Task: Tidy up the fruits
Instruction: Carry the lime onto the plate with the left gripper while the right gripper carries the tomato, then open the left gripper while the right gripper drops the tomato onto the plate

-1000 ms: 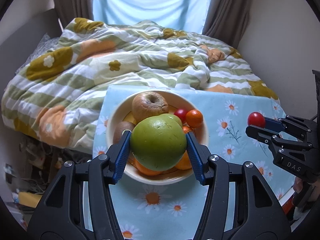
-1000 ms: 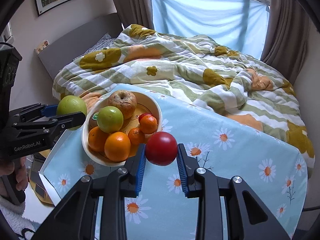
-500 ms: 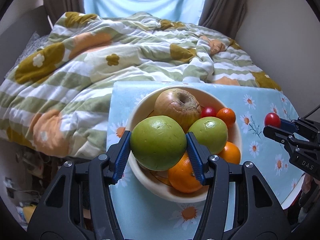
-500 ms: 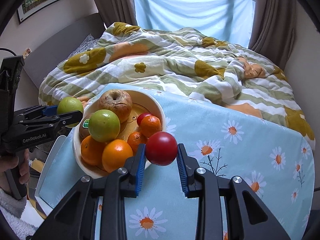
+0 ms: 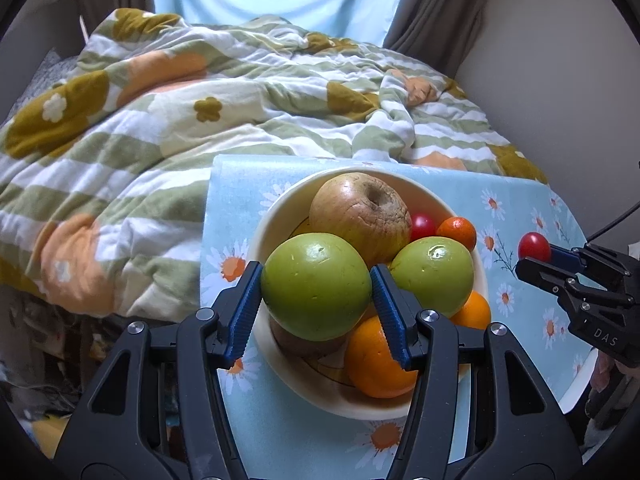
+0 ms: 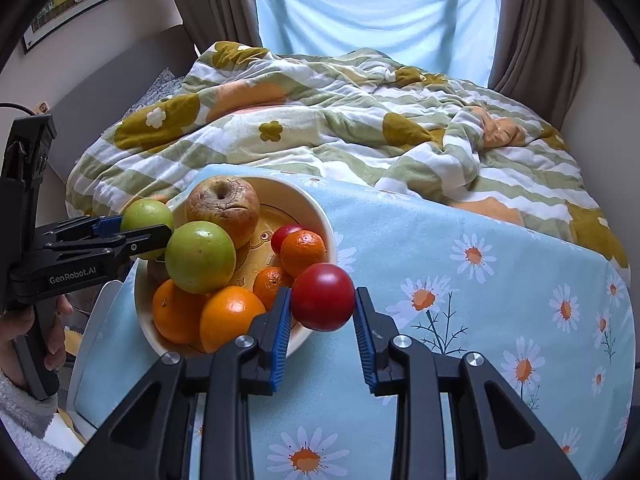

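your left gripper (image 5: 316, 286) clamps a green apple (image 5: 316, 286) over the bowl's (image 5: 276, 216) left rim, your right gripper (image 6: 323, 298) grips a red fruit (image 6: 323, 298) just beside its right rim, so most fruit is in, two remain.
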Demonstrator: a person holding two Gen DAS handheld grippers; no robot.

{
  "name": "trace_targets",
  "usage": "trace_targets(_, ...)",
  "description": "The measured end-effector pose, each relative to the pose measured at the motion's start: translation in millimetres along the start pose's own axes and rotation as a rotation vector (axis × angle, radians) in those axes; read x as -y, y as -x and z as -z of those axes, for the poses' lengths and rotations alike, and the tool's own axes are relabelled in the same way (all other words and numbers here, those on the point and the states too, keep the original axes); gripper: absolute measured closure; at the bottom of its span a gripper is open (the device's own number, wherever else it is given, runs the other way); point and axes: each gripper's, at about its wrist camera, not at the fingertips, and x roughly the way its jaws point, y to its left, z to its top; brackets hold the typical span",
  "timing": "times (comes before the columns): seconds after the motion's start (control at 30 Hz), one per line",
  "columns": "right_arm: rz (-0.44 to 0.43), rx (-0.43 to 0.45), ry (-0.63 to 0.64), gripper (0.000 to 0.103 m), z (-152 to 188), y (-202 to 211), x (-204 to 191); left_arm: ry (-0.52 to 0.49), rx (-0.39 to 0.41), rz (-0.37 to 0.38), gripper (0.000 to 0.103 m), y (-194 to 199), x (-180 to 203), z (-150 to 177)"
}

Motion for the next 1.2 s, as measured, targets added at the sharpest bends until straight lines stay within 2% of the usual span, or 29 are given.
trace_targets(0.27,0.002,0.001,0.001,0.075,0,-1,-3,0.0,0.013,0.029,0.038,2,2,-3)
trace_targets(0.4,0.001,0.005,0.008,0.075,-2,-1,-6,0.009,0.015,0.019,0.036,9,2,-2)
trace_targets(0.47,0.0,0.01,0.014,0.075,-4,0,-7,0.009,0.016,-0.001,0.025,14,2,-2)
trace_targets(0.5,-0.002,0.013,0.018,0.075,-6,1,-7,0.008,0.019,-0.012,0.008,17,3,-2)
trace_targets(0.53,-0.004,0.017,0.022,0.075,-9,2,-7,0.008,0.026,-0.021,0.0,20,3,-2)
trace_targets(0.8,-0.064,0.036,0.095,0.075,-32,4,-10,0.003,0.032,-0.082,0.0,40,3,8)
trace_targets(1.03,-0.128,0.02,0.144,0.075,-50,-8,-18,-0.038,0.003,-0.164,0.0,49,14,25)
trace_targets(1.2,-0.158,0.0,0.164,0.075,-57,-21,-22,-0.05,-0.016,-0.175,0.0,49,22,36)
